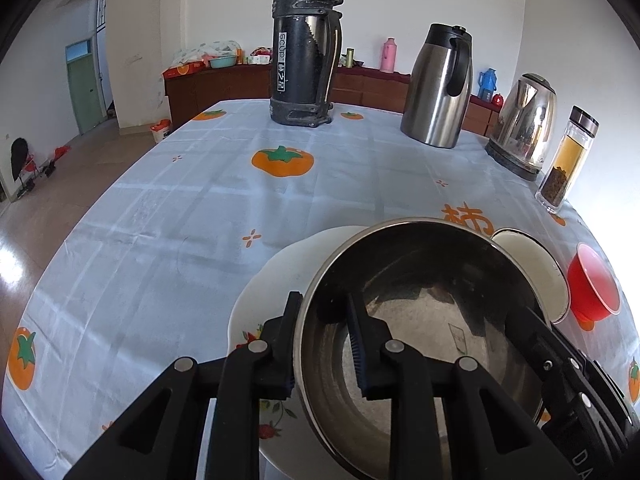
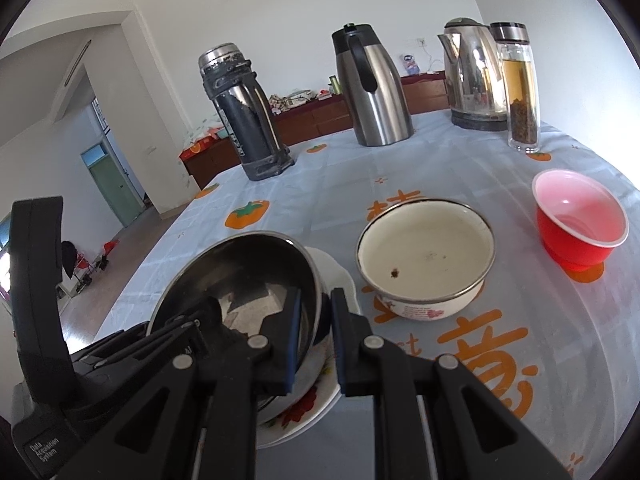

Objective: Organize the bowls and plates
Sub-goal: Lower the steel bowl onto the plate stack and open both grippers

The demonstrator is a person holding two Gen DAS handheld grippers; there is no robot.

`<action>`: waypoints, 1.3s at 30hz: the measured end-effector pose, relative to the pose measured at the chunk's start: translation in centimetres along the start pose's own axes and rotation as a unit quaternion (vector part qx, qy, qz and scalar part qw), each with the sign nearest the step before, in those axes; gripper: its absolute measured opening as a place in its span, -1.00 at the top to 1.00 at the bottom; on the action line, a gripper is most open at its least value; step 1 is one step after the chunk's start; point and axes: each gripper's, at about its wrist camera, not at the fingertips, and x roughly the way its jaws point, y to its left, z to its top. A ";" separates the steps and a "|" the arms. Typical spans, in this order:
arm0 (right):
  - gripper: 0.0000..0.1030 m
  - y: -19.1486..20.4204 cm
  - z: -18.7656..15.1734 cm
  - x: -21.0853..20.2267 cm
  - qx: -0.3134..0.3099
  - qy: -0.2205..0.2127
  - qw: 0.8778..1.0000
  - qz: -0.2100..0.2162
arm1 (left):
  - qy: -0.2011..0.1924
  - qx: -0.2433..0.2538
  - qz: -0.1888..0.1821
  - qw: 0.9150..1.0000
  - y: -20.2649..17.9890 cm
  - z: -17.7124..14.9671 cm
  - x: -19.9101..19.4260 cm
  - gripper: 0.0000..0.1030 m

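1. Black flask: label reads "scup".
2. Left gripper: fingers straddle the steel bowl's near rim, one inside, one outside, a gap showing; body printed "Data Acquisition System".
3. Right gripper: jaws astride the bowl's opposite rim, narrowly parted.
4. Steel bowl: on the flowered white plate.
5. Enamel bowl, red bowl: on the tablecloth.

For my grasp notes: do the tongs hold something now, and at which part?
Both tongs straddle the steel bowl's rim over the flowered plate: left tongs on its left side, right tongs on its right. A firm clamp cannot be told.
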 end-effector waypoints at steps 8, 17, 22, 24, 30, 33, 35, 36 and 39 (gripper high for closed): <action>0.60 0.5 -0.4 0.0 -0.024 -0.019 1.000 -0.004 | -0.012 0.025 0.031 0.999 -0.7 -0.2 0.3 0.47; -0.02 -0.8 -0.3 -1.6 0.002 -0.062 0.998 -0.009 | -0.026 0.010 0.028 0.999 0.0 -0.2 -0.3 -0.02; -0.02 -1.4 -0.3 -1.4 0.012 -0.058 0.998 -0.021 | -0.073 0.024 0.063 0.995 -0.3 -0.5 -1.7 -0.28; -0.02 -1.7 -0.3 -1.4 0.018 -0.060 0.998 -0.027 | -0.081 0.024 0.068 0.994 -0.3 -0.6 -1.7 -0.33; -0.07 -3.3 -0.4 -2.1 0.051 -0.076 0.995 -0.032 | -0.092 0.015 0.073 0.993 0.4 -1.0 -1.7 -0.34; -0.07 -4.0 -0.4 -2.6 0.069 -0.087 0.994 -0.020 | -0.111 0.004 0.073 0.991 0.9 -1.3 -2.6 -0.34; -0.07 -4.0 -0.5 -3.0 0.073 -0.095 0.993 -0.015 | -0.124 -0.001 0.076 0.989 1.1 -1.7 -3.3 -0.34; -0.07 -4.0 -0.5 -3.0 0.072 -0.097 0.993 -0.012 | -0.131 0.000 0.083 0.988 1.2 -2.0 -3.6 -0.34; -0.08 -3.8 -0.7 -3.2 0.068 -0.096 0.993 -0.015 | -0.140 0.006 0.098 0.985 1.1 -2.6 -4.0 -0.34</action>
